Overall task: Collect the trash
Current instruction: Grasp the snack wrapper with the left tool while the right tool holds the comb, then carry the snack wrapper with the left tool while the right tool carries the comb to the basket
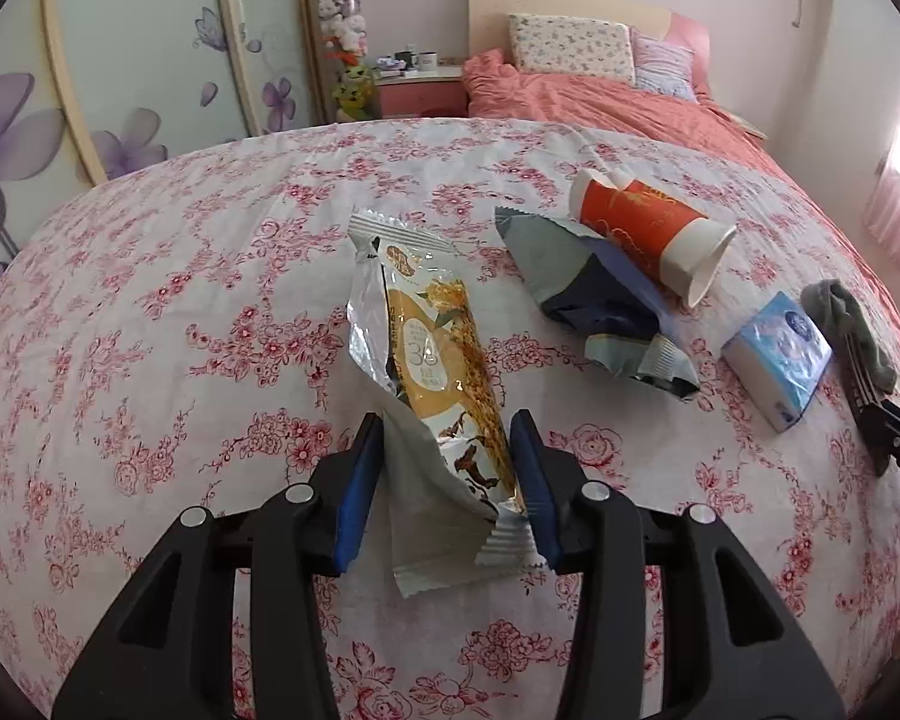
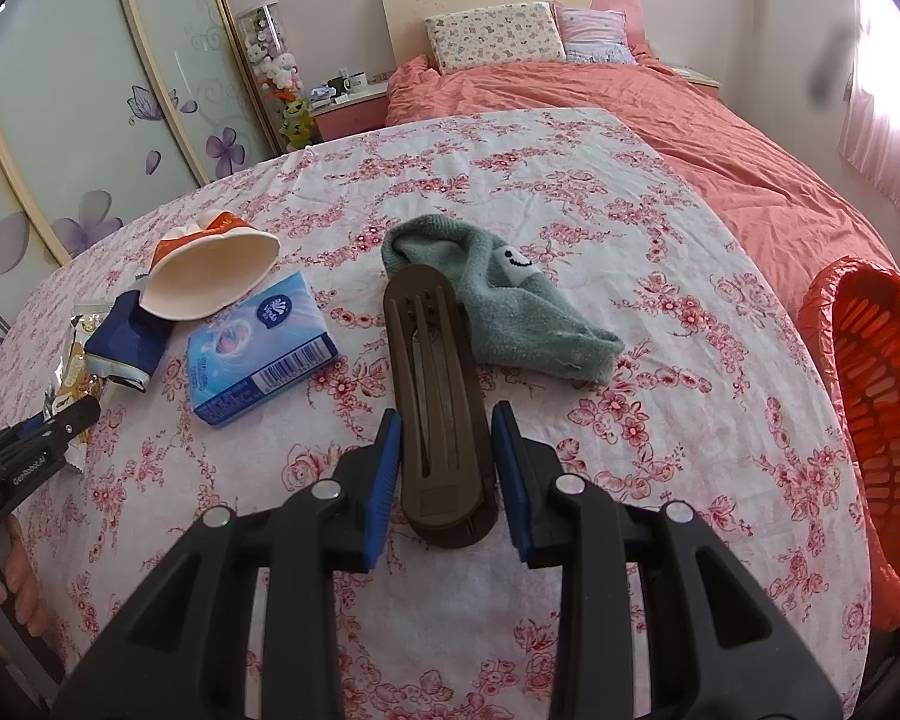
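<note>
My left gripper (image 1: 447,420) is shut on a silver and yellow snack wrapper (image 1: 438,348), its blue pads against the wrapper's near end. The wrapper's far end points away over the floral tablecloth (image 1: 150,300). To its right lie a crumpled dark blue and grey wrapper (image 1: 600,300) and a crushed red and white paper cup (image 1: 648,228) resting on it. My right gripper (image 2: 445,414) is shut on a long brown hair clip (image 2: 438,372), whose far tip reaches a green sock (image 2: 510,300). The left gripper (image 2: 60,420) shows at the left edge of the right wrist view.
A blue tissue pack (image 2: 264,348) lies between the cup (image 2: 210,276) and the clip. An orange basket lined with a red bag (image 2: 876,408) stands off the table's right edge. A bed with a coral cover (image 2: 690,120) is behind. A hand (image 2: 6,588) holds the left gripper's handle.
</note>
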